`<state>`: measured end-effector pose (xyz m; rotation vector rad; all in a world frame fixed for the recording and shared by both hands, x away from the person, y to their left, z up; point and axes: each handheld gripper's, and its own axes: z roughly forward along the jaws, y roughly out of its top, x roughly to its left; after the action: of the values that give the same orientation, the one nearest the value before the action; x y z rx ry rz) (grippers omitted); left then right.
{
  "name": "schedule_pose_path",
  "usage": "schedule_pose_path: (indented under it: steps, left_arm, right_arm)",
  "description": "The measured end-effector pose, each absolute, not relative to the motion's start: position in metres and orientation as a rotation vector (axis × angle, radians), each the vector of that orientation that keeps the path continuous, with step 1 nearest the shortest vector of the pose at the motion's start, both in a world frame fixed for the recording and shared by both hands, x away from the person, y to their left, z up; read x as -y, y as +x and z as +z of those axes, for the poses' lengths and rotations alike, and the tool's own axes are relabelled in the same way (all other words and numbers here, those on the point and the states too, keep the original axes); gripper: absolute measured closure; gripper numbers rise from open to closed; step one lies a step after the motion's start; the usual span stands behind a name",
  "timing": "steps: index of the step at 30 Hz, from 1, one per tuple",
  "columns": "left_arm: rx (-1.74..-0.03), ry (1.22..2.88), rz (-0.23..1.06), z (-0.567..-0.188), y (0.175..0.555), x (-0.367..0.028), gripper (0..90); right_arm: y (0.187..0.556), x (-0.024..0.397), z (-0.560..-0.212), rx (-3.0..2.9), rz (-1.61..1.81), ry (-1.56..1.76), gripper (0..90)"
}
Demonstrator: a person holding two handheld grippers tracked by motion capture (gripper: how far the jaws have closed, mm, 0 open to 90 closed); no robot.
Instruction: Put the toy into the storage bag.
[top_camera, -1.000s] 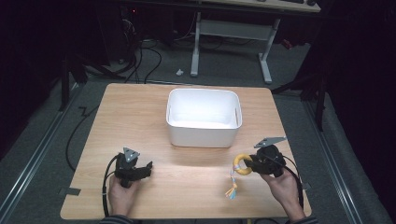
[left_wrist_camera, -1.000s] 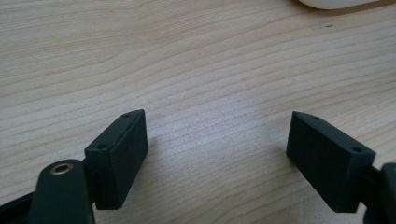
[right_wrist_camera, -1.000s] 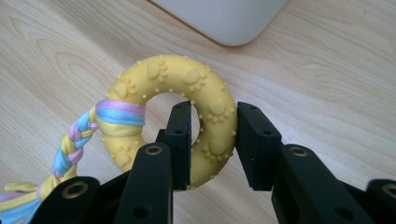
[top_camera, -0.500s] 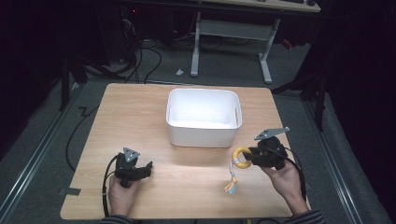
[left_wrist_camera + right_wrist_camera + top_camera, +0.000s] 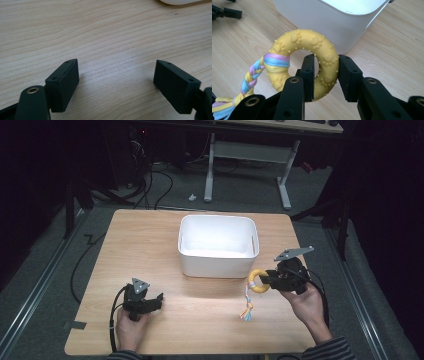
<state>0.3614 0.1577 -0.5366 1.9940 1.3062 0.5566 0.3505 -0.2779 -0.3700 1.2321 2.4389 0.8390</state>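
Since second ago, right tool (image 5: pixel 266 279) lifted yellow ring toy (image 5: pixel 258 281) off worktop (image 5: pixel 150 245), pinching ring wall at bin's (image 5: pixel 218 265) 4 o'clock corner. Rubber firm, light; braided tail (image 5: pixel 247 305) floppy. Left tool (image 5: pixel 150 301) spread, idle.

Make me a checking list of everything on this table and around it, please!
Surface: wooden table, bare wood.
Job's things: yellow ring toy with braided tail hanging; white bin at the middle.
Clutter: nothing seen.
Grippers: right hand-held gripper shut on the ring, off the table; left hand-held gripper open, nothing between its jaws.
Cables: one trails from the left gripper.
Surroundings: dark floor, desk frame behind.
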Motion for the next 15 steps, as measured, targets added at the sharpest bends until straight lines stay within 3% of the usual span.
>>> schedule_pose_path:
  steps: [15]
  left_arm:
    - [-1.306,1.995,0.557,-0.537,0.361,-0.158,20.7]
  right_arm:
    - [0.366,0.275,-0.350,-2.427,0.862,1.227,68.0]
